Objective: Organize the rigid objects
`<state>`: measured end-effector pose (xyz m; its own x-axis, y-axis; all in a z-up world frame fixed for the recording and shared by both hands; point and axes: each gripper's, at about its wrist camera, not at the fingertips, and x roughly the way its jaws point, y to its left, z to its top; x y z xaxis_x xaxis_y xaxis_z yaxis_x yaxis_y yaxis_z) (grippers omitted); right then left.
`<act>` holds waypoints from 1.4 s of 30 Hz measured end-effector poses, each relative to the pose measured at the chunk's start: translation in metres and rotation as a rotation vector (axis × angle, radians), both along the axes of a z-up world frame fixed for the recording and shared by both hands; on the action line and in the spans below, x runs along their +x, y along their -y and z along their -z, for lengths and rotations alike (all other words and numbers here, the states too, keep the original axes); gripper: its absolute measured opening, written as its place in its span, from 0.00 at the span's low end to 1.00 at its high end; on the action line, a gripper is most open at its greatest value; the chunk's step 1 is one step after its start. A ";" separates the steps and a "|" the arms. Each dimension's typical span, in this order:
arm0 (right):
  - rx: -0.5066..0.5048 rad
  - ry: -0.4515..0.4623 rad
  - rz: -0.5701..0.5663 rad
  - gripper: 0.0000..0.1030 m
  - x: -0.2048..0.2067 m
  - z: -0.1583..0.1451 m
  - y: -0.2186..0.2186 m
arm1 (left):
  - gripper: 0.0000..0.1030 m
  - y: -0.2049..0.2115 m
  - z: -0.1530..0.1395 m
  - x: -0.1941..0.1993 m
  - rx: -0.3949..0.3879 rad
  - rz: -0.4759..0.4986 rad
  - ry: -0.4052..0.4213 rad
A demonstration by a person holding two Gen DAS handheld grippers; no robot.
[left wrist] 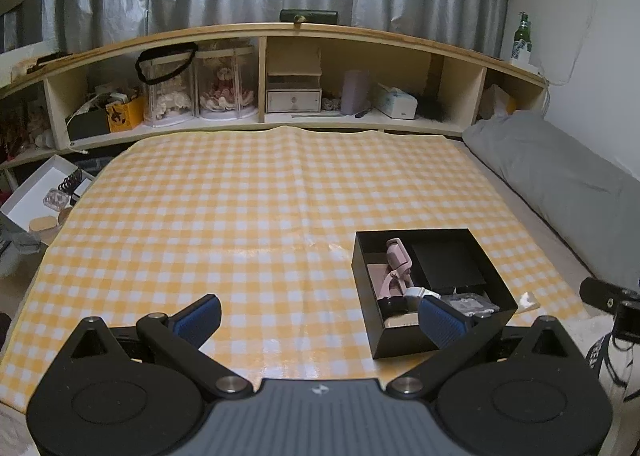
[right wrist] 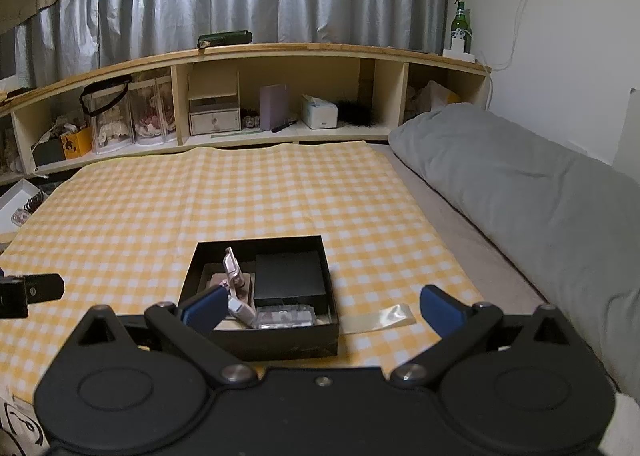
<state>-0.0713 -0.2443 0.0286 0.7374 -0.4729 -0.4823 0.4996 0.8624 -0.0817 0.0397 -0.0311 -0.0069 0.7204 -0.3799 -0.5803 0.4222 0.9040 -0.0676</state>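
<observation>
A black open box (left wrist: 400,340) sits on the yellow checked cloth (left wrist: 240,215). It holds a pink eyelash curler (left wrist: 396,260), a smaller black box (left wrist: 446,264) and a clear compact (left wrist: 470,304). My left gripper (left wrist: 320,316) is open and empty, low over the cloth, left of the box. In the right wrist view the same box (right wrist: 280,342) lies just ahead with the curler (right wrist: 234,270), the inner black box (right wrist: 289,278) and the compact (right wrist: 284,316). My right gripper (right wrist: 322,308) is open and empty, above the box's near edge.
A clear tape strip (right wrist: 382,318) lies on the cloth right of the box. A grey pillow (right wrist: 520,191) runs along the right. A wooden shelf (left wrist: 280,31) with clutter stands behind. A white tray (left wrist: 24,199) sits far left.
</observation>
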 end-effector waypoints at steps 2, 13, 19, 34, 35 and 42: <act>-0.001 -0.002 -0.006 1.00 -0.001 0.002 -0.003 | 1.00 0.000 0.002 -0.003 0.013 0.000 0.017; -0.017 0.012 0.002 1.00 -0.005 0.007 -0.010 | 1.00 0.003 0.004 -0.008 0.025 0.019 0.032; -0.025 0.007 0.004 1.00 -0.003 0.008 -0.013 | 1.00 0.003 0.005 -0.008 0.022 0.016 0.033; -0.019 0.008 0.007 1.00 -0.003 0.008 -0.012 | 1.00 0.001 0.004 -0.008 0.022 0.015 0.037; -0.019 0.009 0.007 1.00 -0.003 0.009 -0.013 | 1.00 0.001 0.004 -0.008 0.022 0.014 0.037; -0.018 0.010 0.008 1.00 -0.002 0.009 -0.014 | 1.00 0.001 0.004 -0.008 0.022 0.016 0.038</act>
<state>-0.0737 -0.2307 0.0199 0.7382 -0.4876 -0.4661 0.5077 0.8566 -0.0920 0.0317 -0.0320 -0.0108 0.7363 -0.3785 -0.5609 0.4381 0.8984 -0.0312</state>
